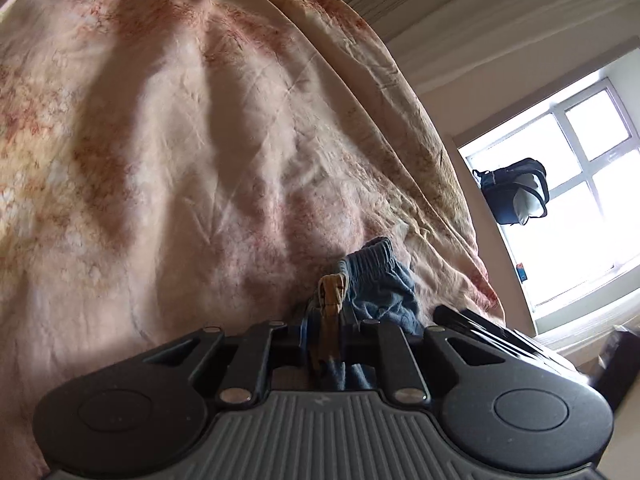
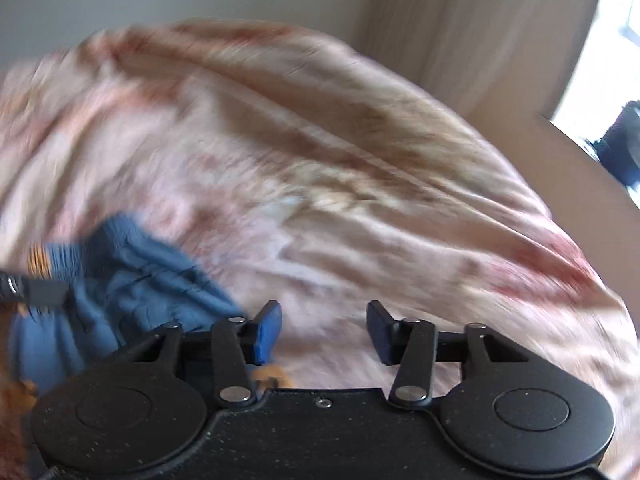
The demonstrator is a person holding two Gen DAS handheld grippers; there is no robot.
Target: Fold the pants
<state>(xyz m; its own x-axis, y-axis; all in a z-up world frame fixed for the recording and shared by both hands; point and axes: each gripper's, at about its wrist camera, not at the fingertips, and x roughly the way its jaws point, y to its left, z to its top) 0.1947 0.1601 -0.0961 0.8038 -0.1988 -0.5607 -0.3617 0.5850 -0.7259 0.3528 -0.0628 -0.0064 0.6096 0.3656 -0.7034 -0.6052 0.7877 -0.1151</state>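
Bedspread [image 1: 168,152]: pink, floral, rumpled, under everything.
Left gripper [image 1: 325,332]: clenched on the blue pants [image 1: 380,284], tan lining caught between the jaws.
Pants: bunched at the near side of the bedspread, waistband farthest.
Right gripper [image 2: 323,330]: jaws spread, nothing held, pants to its left.
Window [image 1: 580,184]: far right.

A bed under a pink-and-rust patterned bedspread [image 1: 168,152] carries crumpled blue pants [image 2: 132,272].

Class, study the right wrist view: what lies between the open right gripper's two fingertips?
Only bare pink bedspread shows between the right gripper fingertips in the right wrist view; the blue pants lie off to its left.
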